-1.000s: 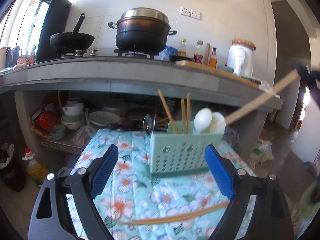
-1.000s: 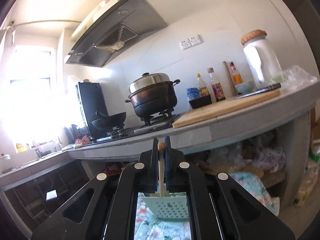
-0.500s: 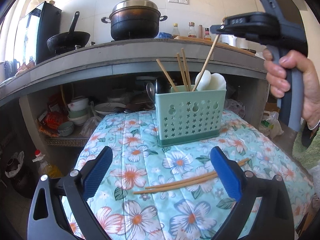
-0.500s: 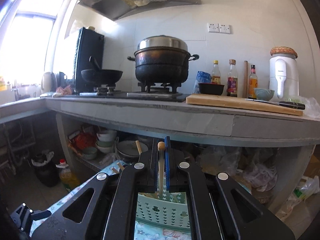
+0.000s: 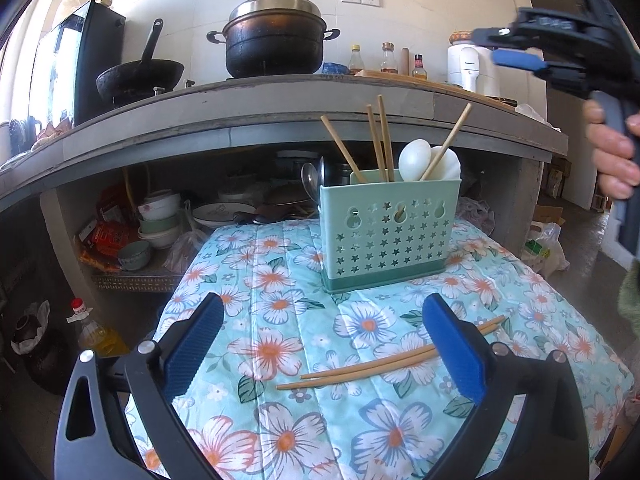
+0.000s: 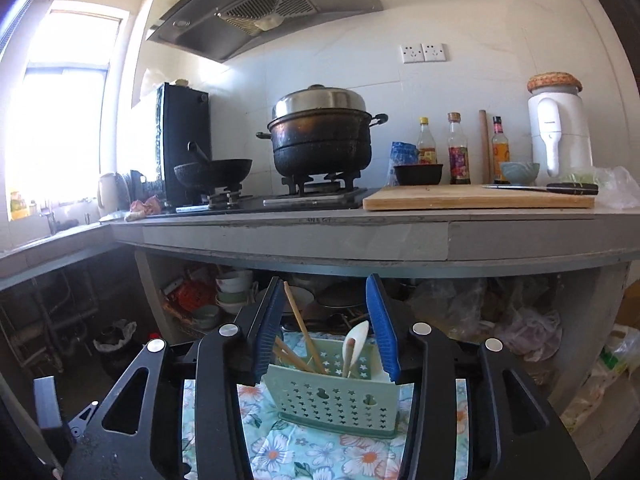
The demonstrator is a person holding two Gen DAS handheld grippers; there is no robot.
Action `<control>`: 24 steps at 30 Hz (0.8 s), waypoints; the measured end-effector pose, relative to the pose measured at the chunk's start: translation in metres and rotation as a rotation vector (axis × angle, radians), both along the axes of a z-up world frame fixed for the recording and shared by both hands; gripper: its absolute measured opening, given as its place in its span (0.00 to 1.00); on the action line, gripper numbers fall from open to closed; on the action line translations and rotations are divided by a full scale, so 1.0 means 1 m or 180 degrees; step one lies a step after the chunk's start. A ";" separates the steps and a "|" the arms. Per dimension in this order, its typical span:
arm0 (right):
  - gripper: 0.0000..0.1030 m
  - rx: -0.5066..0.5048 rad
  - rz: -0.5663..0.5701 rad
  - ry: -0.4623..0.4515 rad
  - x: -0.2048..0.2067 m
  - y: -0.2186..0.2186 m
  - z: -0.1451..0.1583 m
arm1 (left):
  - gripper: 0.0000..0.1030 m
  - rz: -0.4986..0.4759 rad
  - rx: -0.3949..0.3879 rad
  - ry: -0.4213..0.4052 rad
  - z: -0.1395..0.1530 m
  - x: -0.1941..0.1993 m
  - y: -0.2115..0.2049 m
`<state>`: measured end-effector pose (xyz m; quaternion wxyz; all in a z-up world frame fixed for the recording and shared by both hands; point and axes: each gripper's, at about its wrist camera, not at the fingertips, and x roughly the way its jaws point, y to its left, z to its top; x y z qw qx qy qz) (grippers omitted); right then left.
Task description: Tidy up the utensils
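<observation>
Two loose chopsticks (image 5: pixel 394 362) lie flat on the floral cloth (image 5: pixel 280 308) of the desk, side by side and touching, near the desk's front edge and toward its right side. Behind them, nearer the desk's far edge, stands the green holder (image 5: pixel 386 234), upright, w/ four chopsticks (image 5: pixel 380 140) and white spoons (image 5: pixel 416 159) already in it; a metal spoon (image 5: pixel 310 178) shows just left of it, but can't tell if it sits inside.

Step in hand, as I read it: one stick just dropped into the holder, pair on the cloth comes next.

Right claw (image 6: pixel 328 324) hovers above the holder; its jaws have just been opening, now part spread, nothing pinched — sticks in the holder only show through the gap. In the left view it sits high at the right, a hand (image 5: pixel 614 152) on its grip.

Left claw (image 5: pixel 324 354) is spread full wide, low over the desk's front edge, empty. Its right pad (image 5: pixel 454 350) overlaps the pair's right half in view; can't tell if touching.

Next move, prob.: lower the left claw astride the pair, close across both sticks near mid-length, lift, tip upright, feed into the holder. Thin sticks flat on soft cloth: pads need to get right down, or one rolls away.
</observation>
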<state>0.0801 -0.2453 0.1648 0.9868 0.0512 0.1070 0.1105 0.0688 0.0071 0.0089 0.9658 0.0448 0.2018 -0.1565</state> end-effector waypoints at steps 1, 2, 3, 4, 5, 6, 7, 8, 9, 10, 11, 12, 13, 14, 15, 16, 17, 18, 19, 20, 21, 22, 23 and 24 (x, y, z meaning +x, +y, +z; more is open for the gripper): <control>0.42 0.0065 -0.0002 0.0031 -0.007 -0.007 -0.001 | 0.95 -0.0015 0.0010 0.0004 0.000 0.000 -0.002; 0.43 0.0149 0.0002 0.0108 -0.015 -0.015 -0.006 | 0.95 -0.0031 0.0018 0.0010 -0.001 0.001 -0.005; 0.44 0.0230 0.0022 0.0217 -0.019 -0.020 -0.013 | 0.95 -0.0058 0.0026 0.0022 -0.002 0.001 -0.007; 0.45 0.0324 0.0049 0.0368 -0.023 -0.026 -0.023 | 0.95 -0.0088 0.0036 0.0039 -0.003 0.001 -0.010; 0.45 0.0434 0.0081 0.0597 -0.024 -0.032 -0.038 | 0.95 -0.0132 0.0062 0.0075 -0.006 0.002 -0.014; 0.45 0.0517 0.0095 0.0830 -0.024 -0.035 -0.055 | 0.95 -0.0179 0.0096 0.0111 -0.008 0.003 -0.018; 0.45 0.0580 0.0081 0.1052 -0.024 -0.037 -0.073 | 0.95 -0.0254 0.0133 0.0152 -0.012 0.003 -0.023; 0.45 0.0620 0.0037 0.1304 -0.024 -0.039 -0.094 | 0.95 -0.0337 0.0174 0.0198 -0.016 0.003 -0.028; 0.45 0.0652 -0.0017 0.1516 -0.024 -0.039 -0.113 | 0.95 -0.0417 0.0228 0.0255 -0.020 0.004 -0.034; 0.46 0.0716 -0.0069 0.1758 -0.024 -0.041 -0.133 | 0.95 -0.0499 0.0286 0.0318 -0.025 0.005 -0.040; 0.46 0.0812 -0.0096 0.1974 -0.024 -0.042 -0.152 | 0.95 -0.0598 0.0360 0.0386 -0.029 0.006 -0.047; 0.46 0.0925 -0.0116 0.2134 -0.026 -0.044 -0.167 | 0.95 -0.0687 0.0450 0.0432 -0.033 0.006 -0.054; 0.46 0.1024 -0.0131 0.2245 -0.028 -0.046 -0.178 | 0.94 -0.0744 0.0524 0.0445 -0.035 0.006 -0.060; 0.46 0.1091 -0.0144 0.2321 -0.030 -0.046 -0.187 | 0.94 -0.0815 0.0629 0.0450 -0.039 0.005 -0.068; 0.46 0.1137 -0.0157 0.2381 -0.033 -0.047 -0.194 | 0.91 -0.0861 0.0708 0.0449 -0.041 0.005 -0.073; 0.46 0.1168 -0.0167 0.2418 -0.035 -0.048 -0.199 | 0.88 -0.0913 0.0799 0.0448 -0.043 0.004 -0.079; 0.46 0.1193 -0.0170 0.2442 -0.037 -0.049 -0.202 | 0.86 -0.0981 0.0902 0.0453 -0.046 0.004 -0.086; 0.46 0.1218 -0.0168 0.2461 -0.038 -0.050 -0.205 | 0.81 -0.1043 0.1009 0.0466 -0.050 0.004 -0.092; 0.46 0.1243 -0.0171 0.2471 -0.039 -0.052 -0.206 | 0.74 -0.1087 0.1134 0.0458 -0.053 0.004 -0.098; 0.46 0.1268 -0.0172 0.2474 -0.041 -0.054 -0.207 | 0.72 -0.1126 0.1260 0.0440 -0.057 0.003 -0.104; 0.46 0.1287 -0.0166 0.2473 -0.042 -0.056 -0.207 | 0.67 -0.1172 0.1389 0.0424 -0.060 0.003 -0.109; 0.46 0.1304 -0.0164 0.2466 -0.041 -0.060 -0.206 | 0.64 -0.1225 0.1568 0.0402 -0.066 0.003 -0.116; 0.46 0.1322 -0.0161 0.2450 -0.043 -0.062 -0.206 | 0.61 -0.1265 0.1724 0.0389 -0.071 0.004 -0.121; 0.46 0.1345 -0.0156 0.2440 -0.043 -0.064 -0.205 | 0.56 -0.1298 0.1840 0.0380 -0.075 0.005 -0.125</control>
